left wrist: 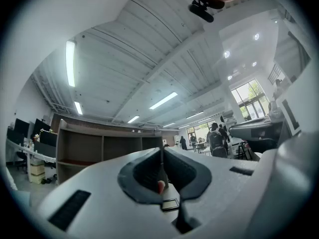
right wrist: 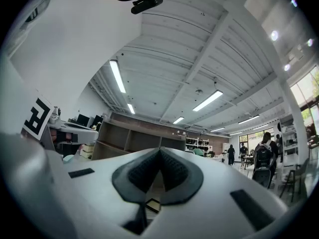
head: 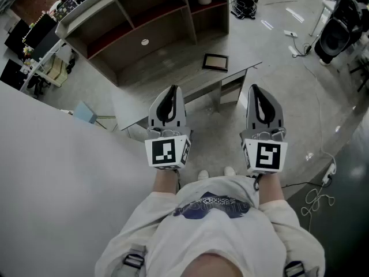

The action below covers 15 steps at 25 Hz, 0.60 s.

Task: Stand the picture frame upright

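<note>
I'm holding left tool (head: 171, 90) and right tool (head: 257, 89) pinched together, empty; one needs opening to grip an edge of the flat dark-rimmed rectangular picture frame (head: 215, 62).

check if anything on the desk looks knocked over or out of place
The picture frame lies flat on the grey desk, near its right end, instead of standing upright. Nothing else looks spilled or damaged.
</note>
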Motion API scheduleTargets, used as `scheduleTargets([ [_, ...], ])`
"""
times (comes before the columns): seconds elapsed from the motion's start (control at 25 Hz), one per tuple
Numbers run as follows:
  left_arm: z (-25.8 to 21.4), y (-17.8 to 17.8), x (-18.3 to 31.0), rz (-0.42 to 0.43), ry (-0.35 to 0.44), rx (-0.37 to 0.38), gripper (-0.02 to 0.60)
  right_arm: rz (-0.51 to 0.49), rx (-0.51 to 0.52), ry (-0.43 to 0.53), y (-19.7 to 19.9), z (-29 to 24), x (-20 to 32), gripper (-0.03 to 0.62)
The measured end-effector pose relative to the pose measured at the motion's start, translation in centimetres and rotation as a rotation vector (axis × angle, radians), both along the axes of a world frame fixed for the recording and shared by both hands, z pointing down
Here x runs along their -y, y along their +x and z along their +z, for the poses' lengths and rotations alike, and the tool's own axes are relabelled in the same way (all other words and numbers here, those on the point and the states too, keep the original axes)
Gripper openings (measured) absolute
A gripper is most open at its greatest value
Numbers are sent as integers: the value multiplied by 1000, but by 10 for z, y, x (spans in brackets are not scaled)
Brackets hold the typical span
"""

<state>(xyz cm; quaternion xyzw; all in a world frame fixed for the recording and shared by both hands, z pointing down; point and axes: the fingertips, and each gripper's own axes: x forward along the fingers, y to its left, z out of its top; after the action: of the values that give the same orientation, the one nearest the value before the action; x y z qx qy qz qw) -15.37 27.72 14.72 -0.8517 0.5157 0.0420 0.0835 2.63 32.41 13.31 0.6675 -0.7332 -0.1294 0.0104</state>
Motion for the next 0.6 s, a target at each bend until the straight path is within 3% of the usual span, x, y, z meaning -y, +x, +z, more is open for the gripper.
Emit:
scheduleTargets([
  [0.6,11,10,2,-14,-33,22,23,-29,7,-28,8,10,0,-3],
])
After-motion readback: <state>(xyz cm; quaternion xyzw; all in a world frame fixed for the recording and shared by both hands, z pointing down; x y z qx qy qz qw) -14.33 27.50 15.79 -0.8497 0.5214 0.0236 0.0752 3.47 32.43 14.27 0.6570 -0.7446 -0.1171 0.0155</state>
